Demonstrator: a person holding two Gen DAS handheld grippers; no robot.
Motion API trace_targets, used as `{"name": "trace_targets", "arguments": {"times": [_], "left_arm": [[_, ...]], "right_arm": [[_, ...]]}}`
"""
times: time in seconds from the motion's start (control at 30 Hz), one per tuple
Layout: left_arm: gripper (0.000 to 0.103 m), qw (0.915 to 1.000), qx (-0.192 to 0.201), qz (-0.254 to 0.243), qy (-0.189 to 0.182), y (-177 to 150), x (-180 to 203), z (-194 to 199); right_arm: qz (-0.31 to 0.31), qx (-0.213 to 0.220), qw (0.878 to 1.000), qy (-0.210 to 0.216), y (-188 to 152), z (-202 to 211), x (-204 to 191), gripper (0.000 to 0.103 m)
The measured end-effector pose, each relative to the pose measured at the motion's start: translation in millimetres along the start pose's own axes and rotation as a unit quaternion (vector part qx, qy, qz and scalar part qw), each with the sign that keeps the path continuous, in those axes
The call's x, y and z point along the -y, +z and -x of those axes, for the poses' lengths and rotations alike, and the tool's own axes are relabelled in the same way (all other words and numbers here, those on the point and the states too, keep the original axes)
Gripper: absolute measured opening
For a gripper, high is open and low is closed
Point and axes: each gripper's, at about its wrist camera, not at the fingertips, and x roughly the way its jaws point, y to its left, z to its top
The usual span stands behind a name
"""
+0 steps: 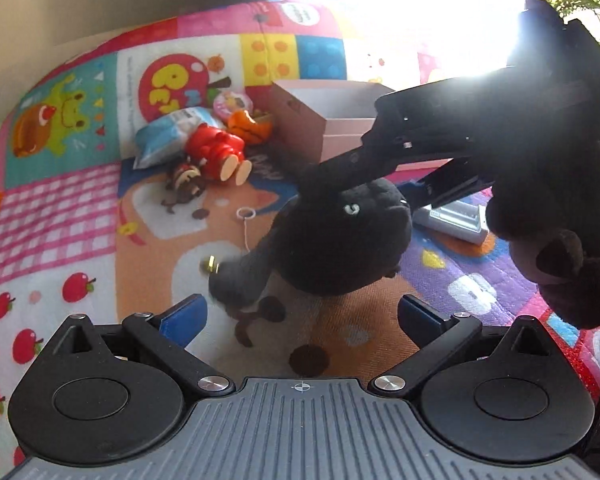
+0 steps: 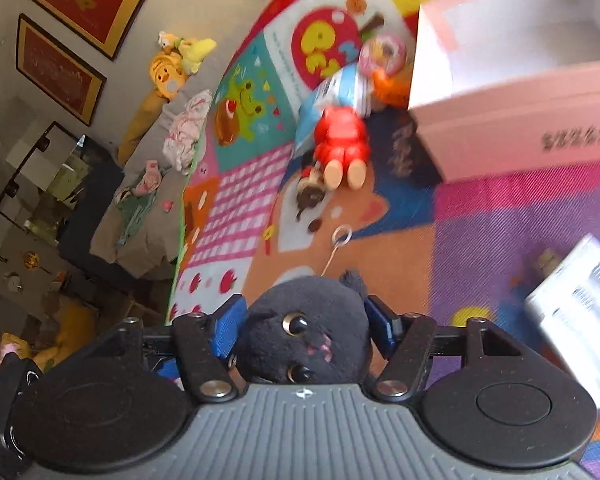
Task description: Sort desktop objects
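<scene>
A black plush toy (image 2: 306,340), round-headed with glossy eyes and a pink stitched mouth, sits clamped between the blue pads of the right gripper (image 2: 306,330), face turned toward the camera and held above a brightly patterned play mat (image 2: 500,216). The jaws stand partly closed, pressing on both sides of the plush head. A thin cord ending in a small ring (image 2: 342,236) trails from the toy toward the mat.

Seen from the left wrist, the same plush (image 1: 340,240) hangs from the right gripper's dark fingers (image 1: 340,168), with a gold-coloured bell or clasp (image 1: 210,266) at one of its limbs. The left gripper (image 1: 302,316) sits just below it, jaws wide apart and holding nothing; its blue pads flank bare mat.

An open pink cardboard box (image 2: 512,112) stands on the mat at upper right of the right wrist view, its inside showing white. Just left of it lies a cluster of toys: a red figure (image 2: 342,140) on its back with tan feet up, a small brown figurine (image 2: 310,192) beside it, a blue-and-white packet (image 2: 336,92), a pink round toy (image 2: 382,54) and an orange toy (image 2: 392,84). A white-and-silver package (image 2: 576,312) lies at right, blurred. A gloved hand (image 1: 560,272) shows at the right edge of the left wrist view.
</scene>
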Motion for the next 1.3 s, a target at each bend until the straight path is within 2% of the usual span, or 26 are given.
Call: {"name": "trace_targets", "arguments": {"times": [0.07,0.17,0.27,0.33,0.47,0.57,0.63,0.77,0.83,0.9,1.0,1.1,1.2,1.3], "left_arm": [[0.103,1.0000,0.000,0.005,-0.001,1,1,-3],[0.103,0.9999,0.000,0.010,-0.006,4,4,-8],[0.103,0.9999,0.002,0.004,-0.015,9,12,-13],[0.103,0.9997,0.005,-0.004,-0.025,12,19,-18],[0.103,0.9990,0.004,-0.011,-0.044,19,33,-35],[0.103,0.9979,-0.002,-0.013,-0.063,20,46,-44],[0.103,0.9958,-0.006,-0.023,-0.088,19,55,-44],[0.103,0.9859,-0.025,-0.045,-0.159,12,72,-40],[0.103,0.9831,-0.027,-0.054,-0.173,8,77,-35],[0.103,0.9866,-0.022,-0.062,-0.150,7,77,-32],[0.103,0.9954,-0.002,-0.050,-0.081,12,66,-30],[0.103,0.9989,0.016,-0.031,-0.030,18,53,-32],[0.103,0.9991,0.027,-0.033,0.001,20,48,-41],[0.103,0.9992,0.017,-0.029,0.021,17,46,-53]], "right_arm": [[0.032,0.030,0.998,-0.043,1,10,-1,0.079],[0.057,0.059,0.992,-0.096,4,23,4,0.079],[0.054,0.078,0.989,-0.110,6,44,16,0.081],[0.053,0.101,0.986,-0.118,4,64,23,0.089],[0.073,0.142,0.969,-0.189,-7,101,37,0.101],[0.072,0.143,0.955,-0.250,-20,118,56,0.103],[0.064,0.136,0.948,-0.280,-30,126,72,0.103],[0.049,0.126,0.938,-0.319,-42,128,94,0.103],[0.035,0.121,0.937,-0.324,-42,125,101,0.103],[0.022,0.119,0.940,-0.318,-41,122,105,0.103],[0.016,0.121,0.941,-0.315,-39,116,104,0.103],[0.017,0.125,0.939,-0.319,-37,111,103,0.103],[-0.002,0.135,0.940,-0.313,-36,113,106,0.103],[0.016,0.118,0.938,-0.324,-34,109,103,0.103]]}}
